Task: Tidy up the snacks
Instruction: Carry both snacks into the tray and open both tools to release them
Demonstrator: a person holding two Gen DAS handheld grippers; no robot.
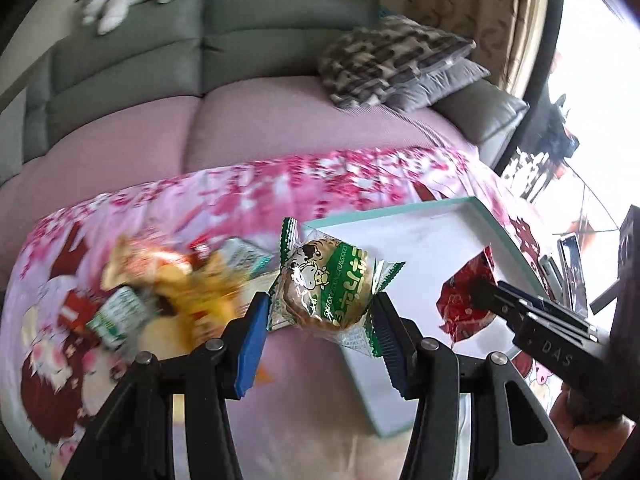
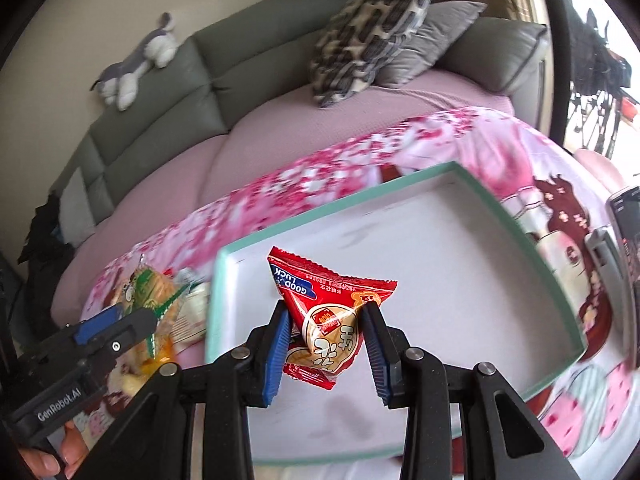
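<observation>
Left gripper point(image 1: 320, 312) pinches the green cake pack point(image 1: 326, 284), held just at the near-left corner of the box point(image 1: 432, 240). Right gripper point(image 2: 326, 340) clamps the red snack bag point(image 2: 328, 312) above the box's floor. The snack pile point(image 1: 168, 284) sits left of the box on the pink cloth point(image 1: 240, 192).

grey-green sofa point(image 2: 168, 92) up at 11 o'clock, pillows point(image 2: 376, 36) around 1, bright window point(image 1: 592, 60) at 2
</observation>
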